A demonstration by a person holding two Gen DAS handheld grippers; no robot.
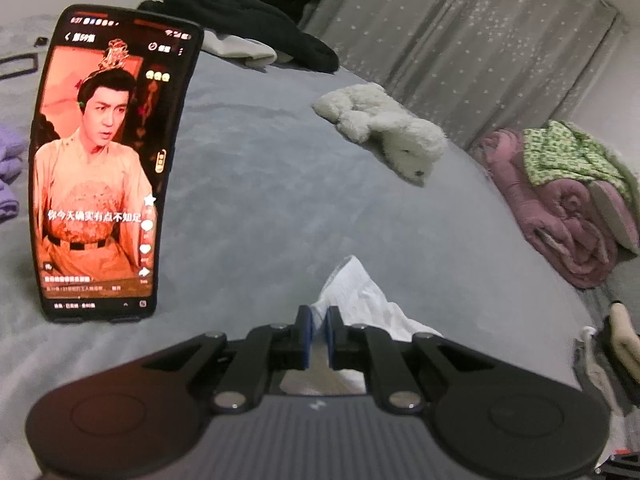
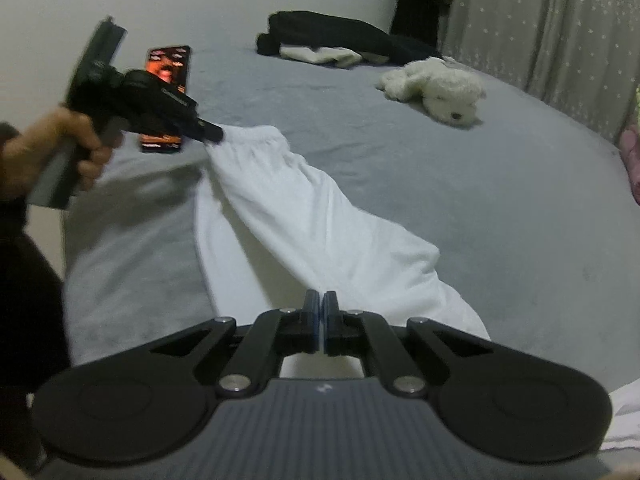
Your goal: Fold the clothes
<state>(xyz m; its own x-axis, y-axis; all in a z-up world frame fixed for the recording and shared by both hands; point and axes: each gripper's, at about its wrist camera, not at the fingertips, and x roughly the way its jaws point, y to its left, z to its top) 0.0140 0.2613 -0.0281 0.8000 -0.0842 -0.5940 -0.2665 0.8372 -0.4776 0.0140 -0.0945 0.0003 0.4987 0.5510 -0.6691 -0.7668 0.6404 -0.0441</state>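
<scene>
A white garment [image 2: 296, 216] is stretched across the grey bed [image 2: 480, 208] between my two grippers. My left gripper [image 1: 319, 328] is shut on one end of the white garment [image 1: 352, 288]; it also shows in the right wrist view [image 2: 212, 134], held by a hand and pinching the elastic edge. My right gripper [image 2: 322, 320] is shut on the other end of the garment, near the bed's front. The cloth sags and lies partly on the bed between them.
A phone [image 1: 104, 160] stands upright on the bed playing a video, left of the left gripper. A white plush dog [image 1: 384, 132] lies further back. Black and white clothes [image 1: 256, 28] lie at the far end. Pink and green bedding [image 1: 568, 192] is piled right.
</scene>
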